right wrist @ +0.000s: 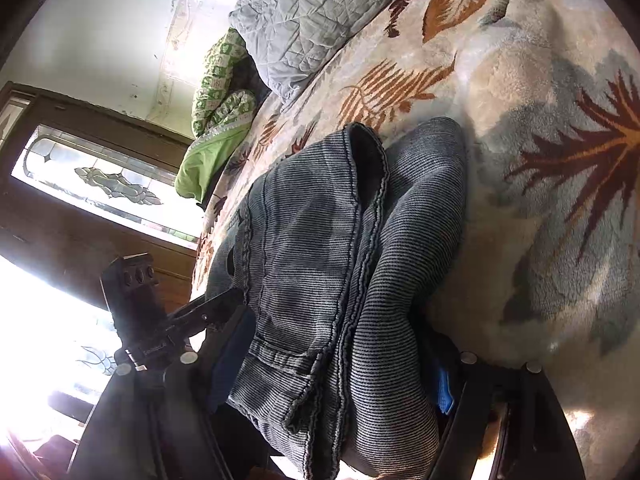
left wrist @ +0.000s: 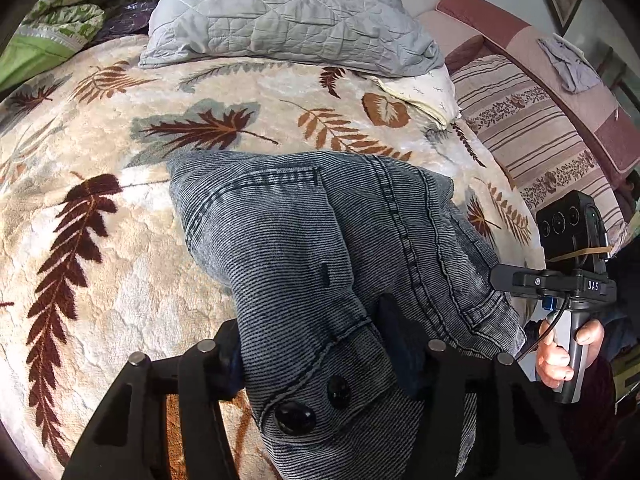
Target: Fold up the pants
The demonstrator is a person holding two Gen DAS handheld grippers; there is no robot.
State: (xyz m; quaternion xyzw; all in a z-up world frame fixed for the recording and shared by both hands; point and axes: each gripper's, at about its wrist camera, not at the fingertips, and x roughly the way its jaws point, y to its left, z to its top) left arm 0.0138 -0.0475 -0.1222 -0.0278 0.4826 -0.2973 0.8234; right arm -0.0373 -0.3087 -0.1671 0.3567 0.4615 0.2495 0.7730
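The grey-blue corduroy pants (left wrist: 320,240) lie bunched on a bed blanket with a leaf print (left wrist: 120,128). My left gripper (left wrist: 316,344) is shut on the pants at the waistband, by two dark buttons (left wrist: 294,416). My right gripper (right wrist: 340,364) is shut on a folded thickness of the pants (right wrist: 360,260), which drape away across the blanket (right wrist: 540,120). The right gripper also shows in the left wrist view (left wrist: 496,276), its tip against the pants' right edge. The left gripper shows in the right wrist view (right wrist: 236,300) at the pants' left edge.
A grey quilted pillow (left wrist: 280,12) lies at the head of the bed, with a green patterned quilt (left wrist: 60,20) at the far left. A striped pink sofa (left wrist: 540,128) stands to the right of the bed. A wooden door with glass panes (right wrist: 92,176) is beyond the bed.
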